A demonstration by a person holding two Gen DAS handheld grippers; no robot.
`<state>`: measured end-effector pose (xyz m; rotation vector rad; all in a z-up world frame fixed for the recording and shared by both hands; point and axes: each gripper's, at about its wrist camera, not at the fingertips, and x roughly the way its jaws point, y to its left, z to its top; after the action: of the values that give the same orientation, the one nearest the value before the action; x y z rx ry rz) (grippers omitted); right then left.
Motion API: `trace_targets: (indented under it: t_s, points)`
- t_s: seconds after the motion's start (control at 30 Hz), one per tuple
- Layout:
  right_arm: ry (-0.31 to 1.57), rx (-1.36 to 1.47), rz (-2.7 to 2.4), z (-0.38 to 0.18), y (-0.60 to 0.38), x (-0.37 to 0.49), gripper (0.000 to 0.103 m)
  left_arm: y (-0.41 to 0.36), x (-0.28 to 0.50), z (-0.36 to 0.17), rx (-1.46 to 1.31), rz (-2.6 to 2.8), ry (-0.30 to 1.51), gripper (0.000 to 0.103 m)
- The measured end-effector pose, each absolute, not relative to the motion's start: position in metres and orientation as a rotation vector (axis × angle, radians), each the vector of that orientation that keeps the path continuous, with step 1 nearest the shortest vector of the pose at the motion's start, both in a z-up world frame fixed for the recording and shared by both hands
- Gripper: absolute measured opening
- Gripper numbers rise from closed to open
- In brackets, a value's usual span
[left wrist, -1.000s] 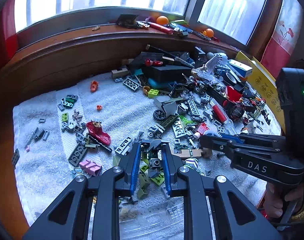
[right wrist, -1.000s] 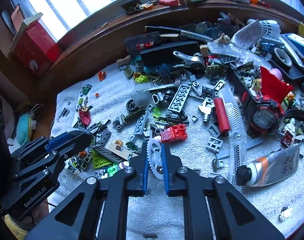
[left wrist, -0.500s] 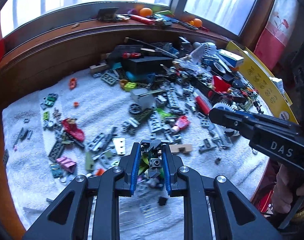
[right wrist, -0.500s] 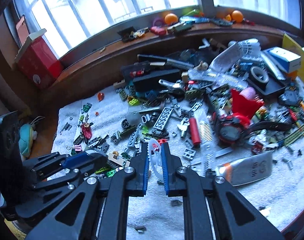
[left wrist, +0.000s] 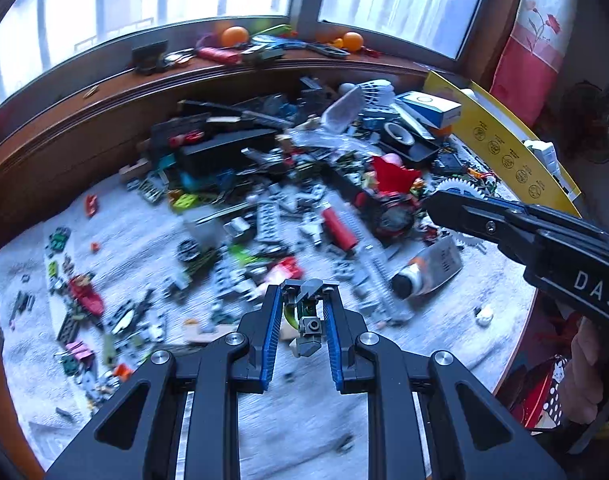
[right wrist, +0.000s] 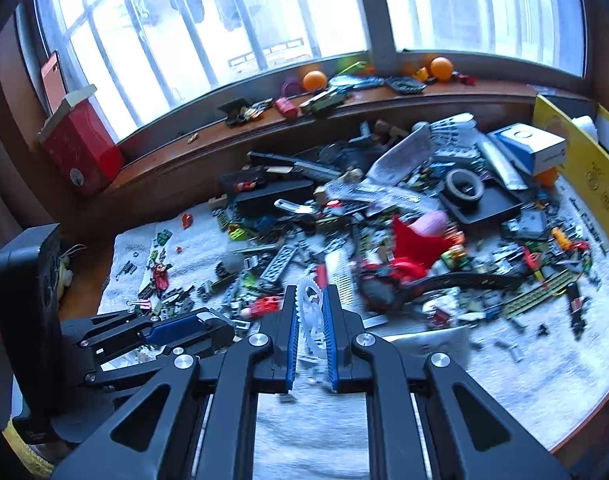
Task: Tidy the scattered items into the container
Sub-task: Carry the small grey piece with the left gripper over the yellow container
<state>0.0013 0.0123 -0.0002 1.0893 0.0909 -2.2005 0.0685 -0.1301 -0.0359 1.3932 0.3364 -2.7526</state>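
My left gripper (left wrist: 304, 292) is shut on a small clump of grey and green brick pieces (left wrist: 306, 320) and holds it above the grey towel (left wrist: 144, 240). My right gripper (right wrist: 310, 300) is shut on a white toothed gear wheel (right wrist: 312, 320), also lifted above the towel. The right gripper shows at the right of the left wrist view (left wrist: 504, 220) with the gear (left wrist: 460, 186) behind its tip. The left gripper shows at the lower left of the right wrist view (right wrist: 176, 328). Scattered bricks and toys (left wrist: 272, 220) cover the towel. No container is clearly identifiable.
A wooden window sill (right wrist: 344, 100) with orange balls (right wrist: 315, 80) runs along the back. A red box (right wrist: 80, 148) stands at far left. A yellow board (left wrist: 516, 152) lines the right edge. A squeezed tube (left wrist: 432, 268) and a red cylinder (left wrist: 338, 228) lie on the towel.
Both grippers have risen well above the towel with their loads and tilted up toward the window. The right gripper has moved right and away from the left one.
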Motion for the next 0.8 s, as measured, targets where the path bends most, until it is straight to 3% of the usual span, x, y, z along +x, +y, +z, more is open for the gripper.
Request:
trace_targets:
  t_s: [0.8]
  points:
    - [-0.081,1.055,-2.344,0.020,0.168,-0.073,0.011,0.013,-0.041,-0.001,1.442,-2.854,0.115,0.021]
